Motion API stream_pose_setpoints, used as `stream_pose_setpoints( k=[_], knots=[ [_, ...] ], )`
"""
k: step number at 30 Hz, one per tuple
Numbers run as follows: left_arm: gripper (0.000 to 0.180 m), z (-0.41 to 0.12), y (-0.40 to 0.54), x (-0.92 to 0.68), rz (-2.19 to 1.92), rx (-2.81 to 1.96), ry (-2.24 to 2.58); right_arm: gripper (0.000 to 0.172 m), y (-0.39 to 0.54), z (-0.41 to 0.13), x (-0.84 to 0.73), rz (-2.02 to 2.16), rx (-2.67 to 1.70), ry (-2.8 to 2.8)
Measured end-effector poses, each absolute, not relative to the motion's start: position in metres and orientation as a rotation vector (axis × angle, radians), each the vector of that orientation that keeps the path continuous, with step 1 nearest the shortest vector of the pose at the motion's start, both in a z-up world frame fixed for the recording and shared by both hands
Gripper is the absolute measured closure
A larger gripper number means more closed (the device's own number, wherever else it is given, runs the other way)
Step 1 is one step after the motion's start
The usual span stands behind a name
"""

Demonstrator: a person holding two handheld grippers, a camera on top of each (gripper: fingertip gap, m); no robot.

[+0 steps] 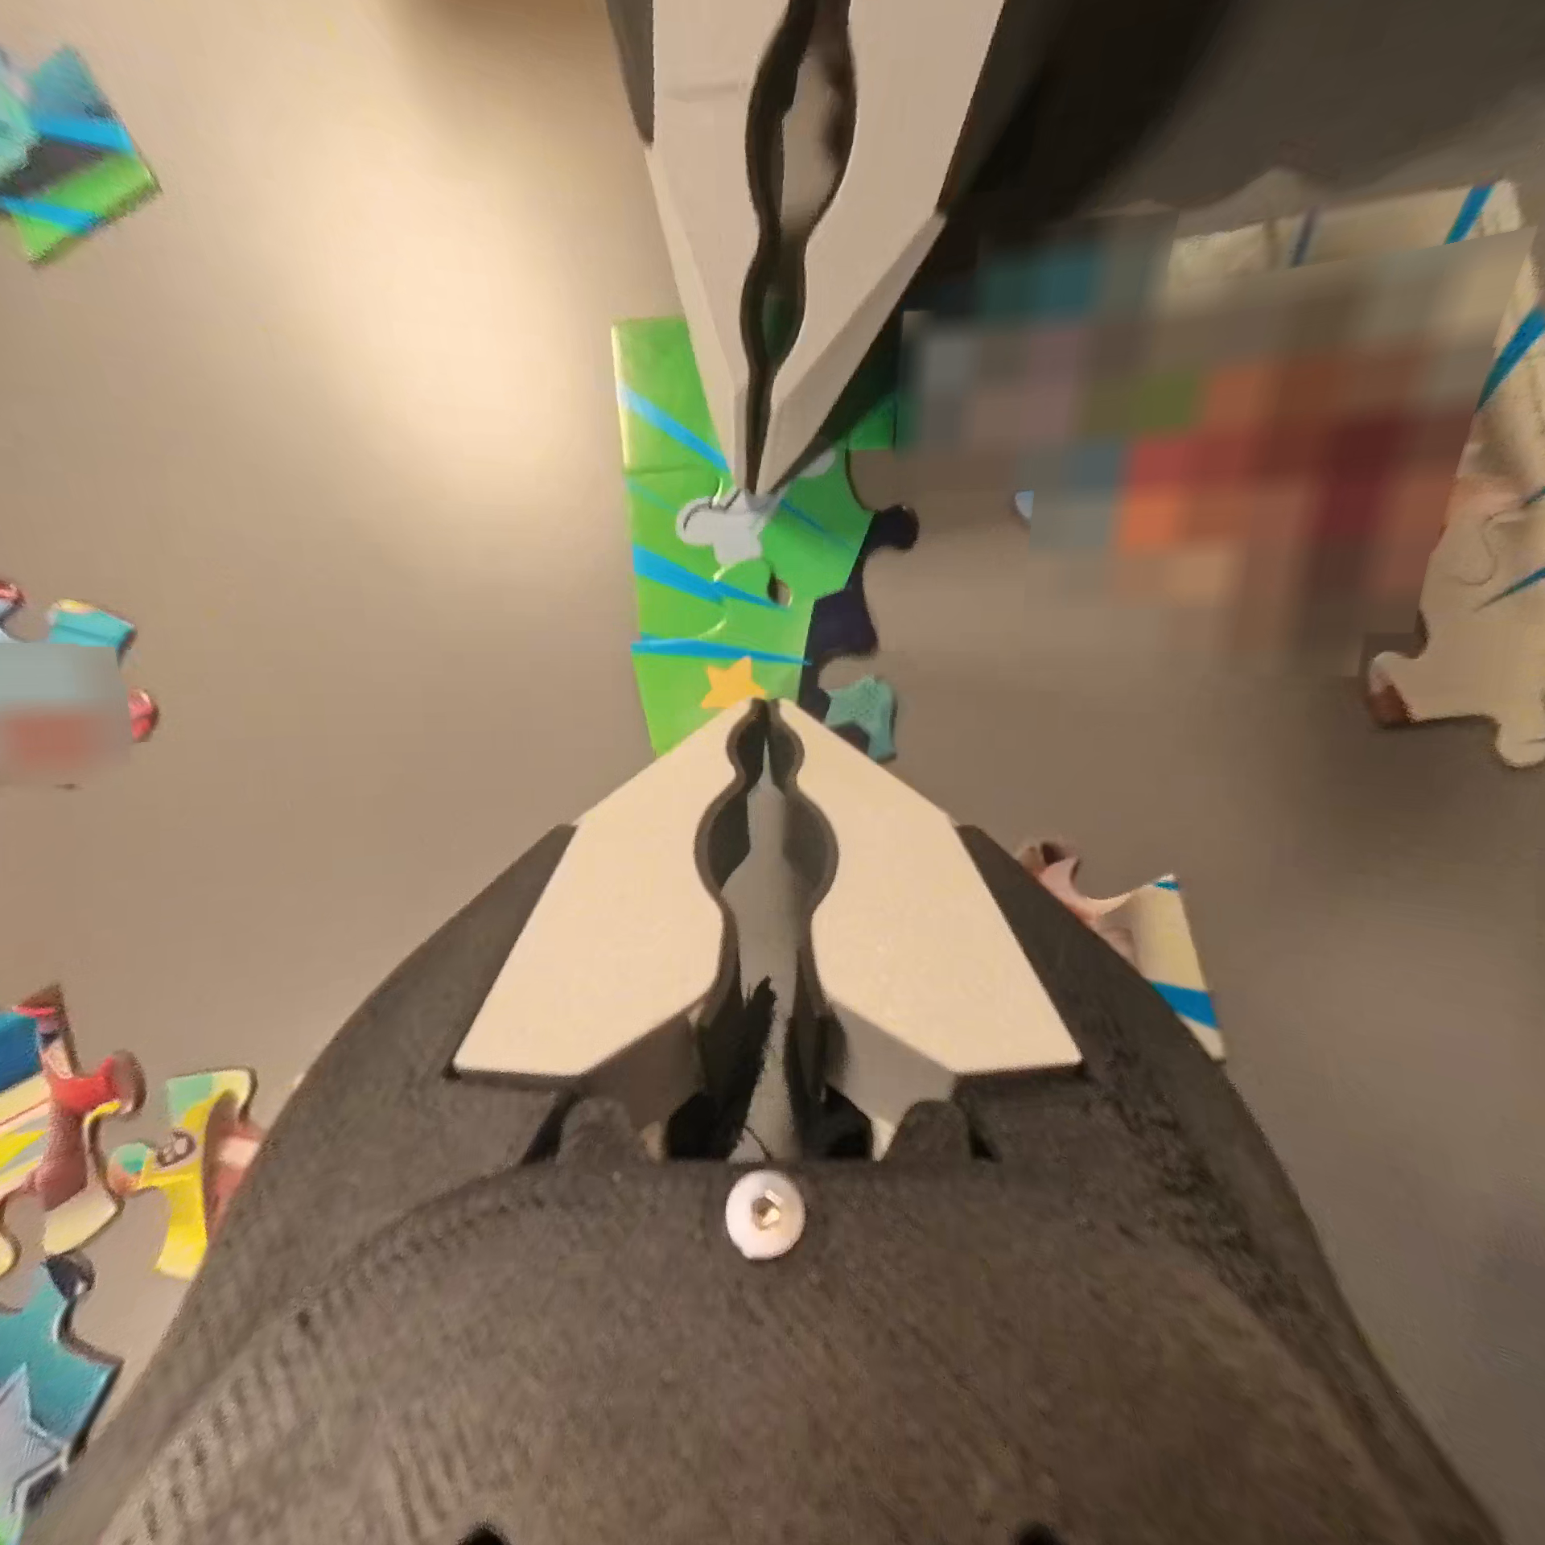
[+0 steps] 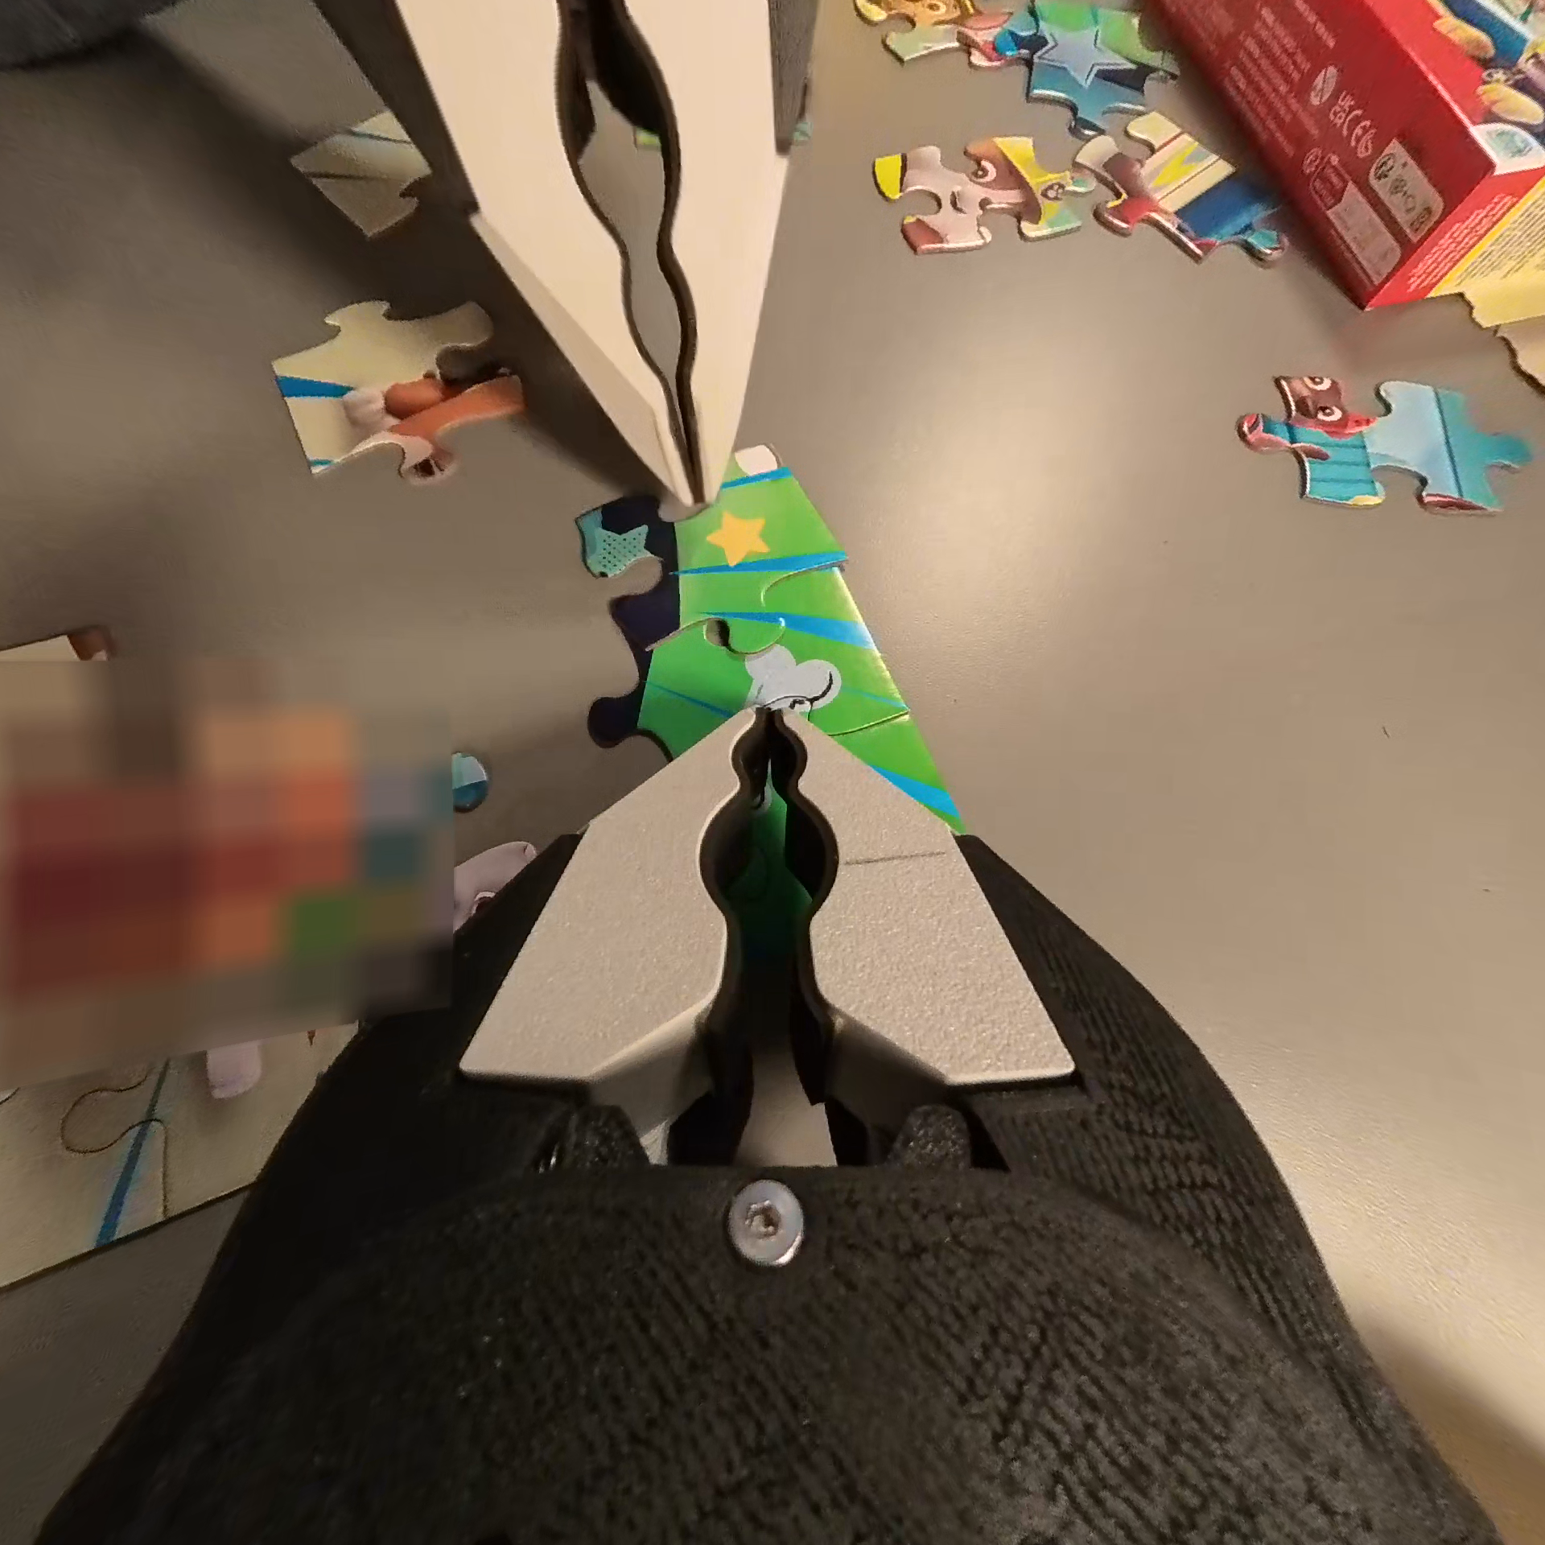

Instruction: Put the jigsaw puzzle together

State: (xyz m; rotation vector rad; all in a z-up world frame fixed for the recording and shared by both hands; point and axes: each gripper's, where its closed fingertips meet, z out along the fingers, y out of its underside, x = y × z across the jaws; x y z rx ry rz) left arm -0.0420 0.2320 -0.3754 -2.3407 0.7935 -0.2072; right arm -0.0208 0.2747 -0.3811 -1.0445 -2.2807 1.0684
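Observation:
A strip of joined green puzzle pieces [image 1: 719, 585] with blue streaks, a yellow star and a white shape lies flat on the grey table [image 1: 376, 502]. My left gripper [image 1: 765, 706] is shut, its tips at the near end of the strip beside the star, with nothing between the pads. My right gripper [image 1: 757, 493] comes in from the top, shut, its tips resting on the white shape. In the right wrist view the right gripper [image 2: 765, 719] is shut over the green strip [image 2: 794, 610]. The left gripper [image 2: 694, 502] touches the strip's far end.
Loose puzzle pieces lie at the left [image 1: 67, 159] [image 1: 109, 1154] and in the right wrist view at the right [image 2: 1379, 451] [image 2: 978, 201]. A red box [image 2: 1354, 142] lies at the top right. A joined pale puzzle section [image 2: 84, 1154] lies at the lower left. My right fingertips sit around 6 cm from my left ones. It is some 15 cm from my right tips to the joined pale puzzle section [image 2: 84, 1154].

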Motion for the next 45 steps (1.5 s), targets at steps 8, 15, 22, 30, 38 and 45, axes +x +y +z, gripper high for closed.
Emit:
stream_pose_setpoints(
  k=[8,15,22,30,38,45],
  knots=[
    [0.180,-0.373,0.260,-0.031,-0.087,-2.296,0.859,0.172,0.275,-0.381,-0.021,1.074,-1.050,-2.281],
    [0.180,-0.381,0.263,-0.029,-0.208,-2.355,0.821,0.172,0.275,-0.381,-0.021,1.071,-1.049,-2.278],
    [0.180,-0.382,0.255,-0.024,-0.246,-2.372,0.884,0.172,0.275,-0.381,-0.021,1.074,-1.051,-2.279],
    [0.180,-0.359,0.240,-0.037,-0.247,-2.319,0.778,0.172,0.275,-0.381,-0.021,1.079,-1.060,-2.279],
    [0.180,-0.380,0.213,-0.050,-0.216,-2.446,0.844,0.172,0.264,-0.362,-0.029,1.047,-0.963,-2.196],
    [0.180,-0.383,0.216,-0.054,-0.130,-2.471,0.862,0.172,0.256,-0.380,-0.033,0.997,-1.020,-2.247]
  ],
)
